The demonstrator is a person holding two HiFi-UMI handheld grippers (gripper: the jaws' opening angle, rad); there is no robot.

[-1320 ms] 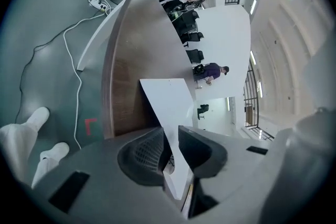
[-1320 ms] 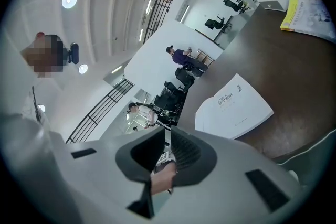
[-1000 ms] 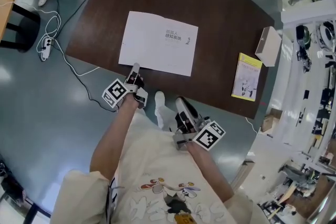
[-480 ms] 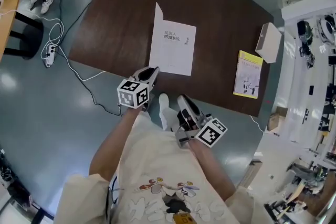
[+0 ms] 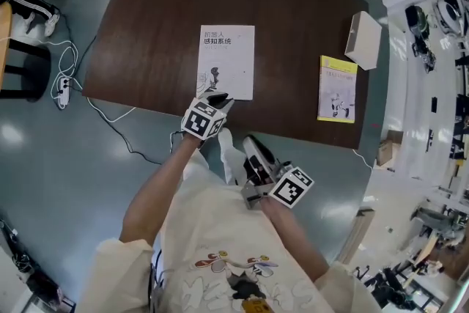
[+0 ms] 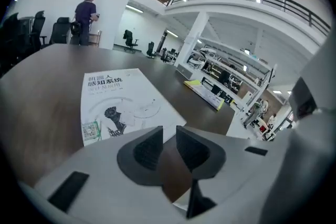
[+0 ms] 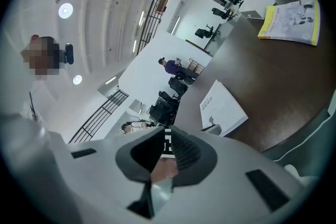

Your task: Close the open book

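Book (image 5: pixel 226 61) lies closed on desk (image 5: pixel 146 11), just ahead of left tool (image 5: pixel 218 99); jaws slightly apart, empty. Right tool (image 5: pixel 250 144) short of desk edge, jaws barely apart, empty.

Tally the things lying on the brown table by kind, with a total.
Books: 2 (white book, yellow book)
Boxes: 1 (white box)
Total: 3
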